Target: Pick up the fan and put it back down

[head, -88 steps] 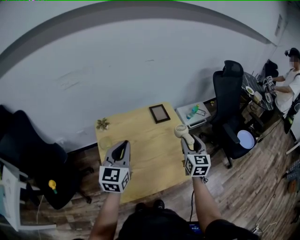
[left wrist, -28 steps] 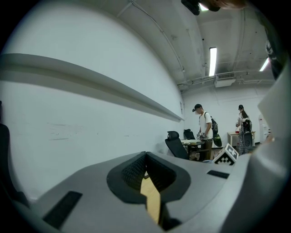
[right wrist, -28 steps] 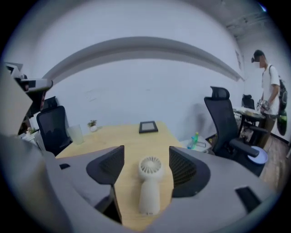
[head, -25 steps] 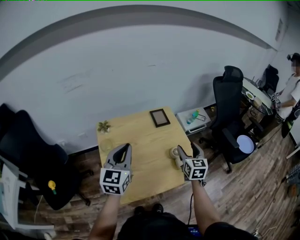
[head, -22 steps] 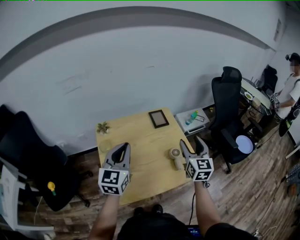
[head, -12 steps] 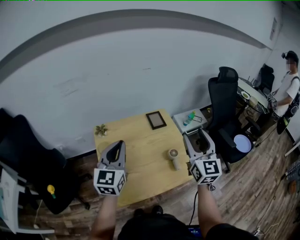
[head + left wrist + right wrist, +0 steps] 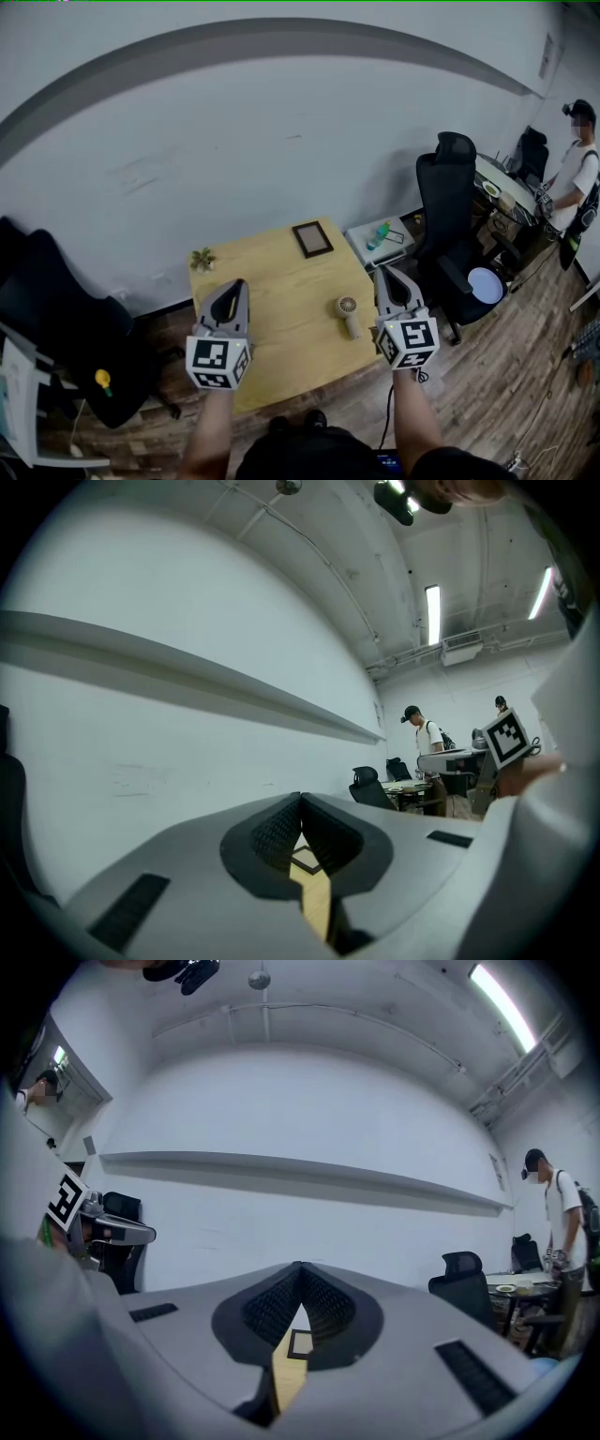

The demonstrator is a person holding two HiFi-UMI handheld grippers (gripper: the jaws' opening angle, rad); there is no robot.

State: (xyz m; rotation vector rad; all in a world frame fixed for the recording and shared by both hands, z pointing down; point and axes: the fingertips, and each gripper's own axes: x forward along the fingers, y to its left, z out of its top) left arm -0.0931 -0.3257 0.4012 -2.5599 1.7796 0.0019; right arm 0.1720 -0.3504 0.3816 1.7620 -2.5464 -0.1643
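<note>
The small beige hand fan lies on its side on the wooden table, near the right edge, with nothing touching it. My right gripper hangs above and just right of the fan, clear of it. Its jaws have just been closing and now meet with nothing between them, as the right gripper view also shows. My left gripper hovers over the table's left front part, shut and empty. The left gripper view shows its tips pressed together.
A dark picture frame and a small plant sit at the table's far side. A low side table with a bottle and a black office chair stand to the right, another black chair to the left. A person stands far right.
The fan, held up in my right gripper earlier, now lies on the table. The right gripper let go, rose clear of it and its open jaws shut. The left gripper rose slightly.
</note>
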